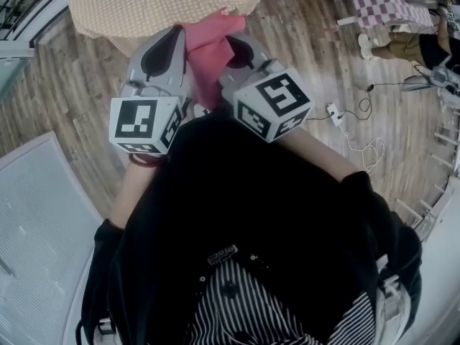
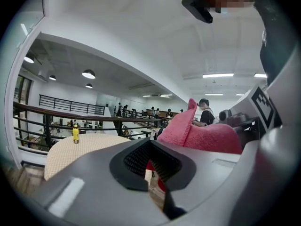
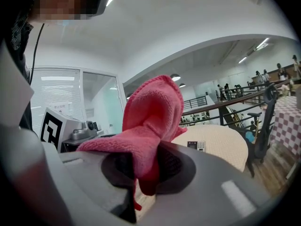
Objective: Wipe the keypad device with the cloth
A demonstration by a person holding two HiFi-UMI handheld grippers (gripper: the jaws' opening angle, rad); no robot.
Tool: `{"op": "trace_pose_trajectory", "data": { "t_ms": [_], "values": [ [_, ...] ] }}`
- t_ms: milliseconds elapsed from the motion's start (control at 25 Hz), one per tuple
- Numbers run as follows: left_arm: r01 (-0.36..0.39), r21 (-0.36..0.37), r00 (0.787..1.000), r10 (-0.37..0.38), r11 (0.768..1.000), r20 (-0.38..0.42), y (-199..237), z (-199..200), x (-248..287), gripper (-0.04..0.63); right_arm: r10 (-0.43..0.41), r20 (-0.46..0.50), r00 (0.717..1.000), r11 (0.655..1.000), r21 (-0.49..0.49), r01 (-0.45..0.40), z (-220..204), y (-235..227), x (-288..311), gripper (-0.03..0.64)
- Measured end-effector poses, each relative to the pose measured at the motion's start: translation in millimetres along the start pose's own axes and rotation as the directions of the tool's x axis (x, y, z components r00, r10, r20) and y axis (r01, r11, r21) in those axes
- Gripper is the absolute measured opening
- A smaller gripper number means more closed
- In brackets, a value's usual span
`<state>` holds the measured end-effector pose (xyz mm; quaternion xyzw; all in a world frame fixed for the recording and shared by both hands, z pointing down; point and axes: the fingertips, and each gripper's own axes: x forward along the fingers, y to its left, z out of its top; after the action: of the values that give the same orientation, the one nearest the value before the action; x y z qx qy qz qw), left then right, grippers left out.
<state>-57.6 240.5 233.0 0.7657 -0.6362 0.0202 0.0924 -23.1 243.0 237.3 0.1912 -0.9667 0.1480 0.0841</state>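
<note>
A pink cloth stands up between my two grippers, which I hold side by side close to my chest above the wooden floor. My right gripper is shut on the cloth, which bunches up out of its jaws. My left gripper is next to it, jaws nearly together; the left gripper view shows the cloth off to its right. The keypad device lies on a round beige table, some way ahead of both grippers. In the head view the device is out of sight.
The round table also holds a small yellow bottle. A checkered table stands at the far right, a power strip with a cable lies on the floor, and a white panel is at my left.
</note>
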Motion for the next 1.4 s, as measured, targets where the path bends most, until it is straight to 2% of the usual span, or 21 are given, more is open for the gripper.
{"op": "trace_pose_trajectory", "data": {
  "t_ms": [320, 840, 1200, 1400],
  "values": [
    [-0.041, -0.008, 0.999, 0.041, 0.999, -0.015, 40.4, 4.3, 54.3, -0.014, 0.052, -0.014, 0.999, 0.999, 0.010, -0.052, 15.2, -45.6, 51.4, 0.064],
    [-0.073, 0.025, 0.997, 0.074, 0.997, -0.035, 98.5, 58.9, 204.9, -0.014, 0.099, 0.007, 0.995, 0.994, 0.048, -0.099, 93.0, -173.4, 134.8, 0.064],
    [-0.111, 0.027, 0.991, 0.113, 0.993, -0.070, 123.8, 68.2, 290.0, -0.014, 0.143, -0.017, 0.990, 0.986, 0.086, -0.141, 115.9, -250.6, 176.6, 0.064],
    [-0.150, 0.026, 0.984, 0.152, 0.988, -0.089, 143.0, 66.4, 311.9, -0.014, 0.188, -0.030, 0.982, 0.977, 0.103, -0.184, 118.5, -269.4, 201.0, 0.064]
  ]
}}
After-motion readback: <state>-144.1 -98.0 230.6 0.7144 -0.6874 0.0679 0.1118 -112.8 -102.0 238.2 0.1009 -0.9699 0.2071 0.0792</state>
